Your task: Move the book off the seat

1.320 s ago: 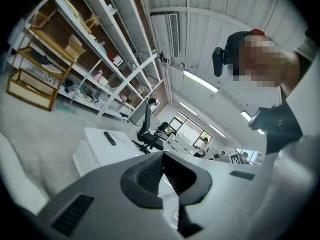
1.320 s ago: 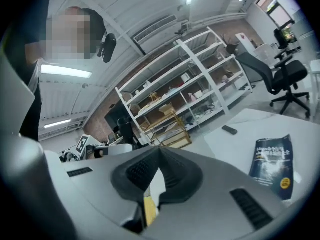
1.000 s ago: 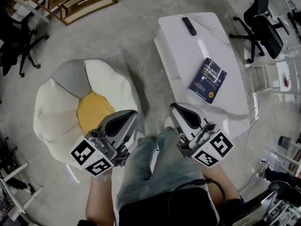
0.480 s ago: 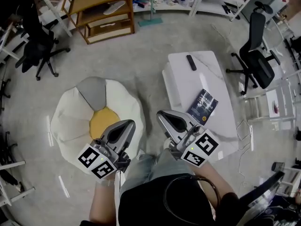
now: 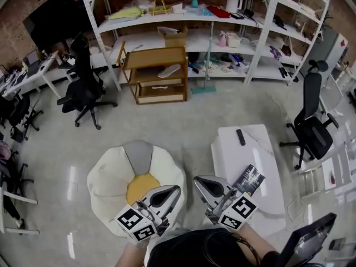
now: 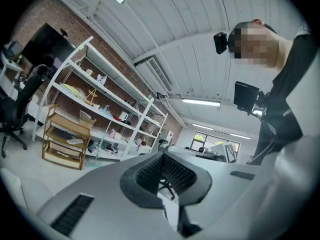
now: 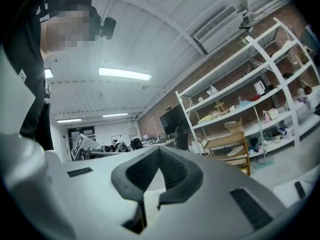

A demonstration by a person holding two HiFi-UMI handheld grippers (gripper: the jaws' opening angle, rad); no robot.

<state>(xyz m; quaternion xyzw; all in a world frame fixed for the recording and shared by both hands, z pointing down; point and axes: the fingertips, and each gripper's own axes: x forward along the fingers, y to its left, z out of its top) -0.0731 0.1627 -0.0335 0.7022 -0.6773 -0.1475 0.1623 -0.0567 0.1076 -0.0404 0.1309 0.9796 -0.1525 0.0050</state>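
Observation:
The dark blue book (image 5: 248, 179) lies on the white low table (image 5: 233, 154), to the right of the white beanbag seat (image 5: 114, 174) with its grey and yellow panels. Nothing lies on the seat. My left gripper (image 5: 176, 189) is shut and empty, held low over the seat's right edge. My right gripper (image 5: 199, 181) is also shut and empty, just left of the book, between seat and table. Both gripper views point up at the room, the left gripper (image 6: 162, 156) and the right gripper (image 7: 159, 151) each with jaws together; neither view shows the book.
A black remote (image 5: 241, 137) lies at the table's far end. White shelving (image 5: 194, 15) and a wooden cart (image 5: 158, 74) stand at the back. One office chair (image 5: 83, 93) stands left and another (image 5: 311, 129) right. A person's legs are below the grippers.
The head view has tilted up and back, bringing shelves and chairs into sight. Both grippers sit lower in the frame, still shut. The book stays on the table.

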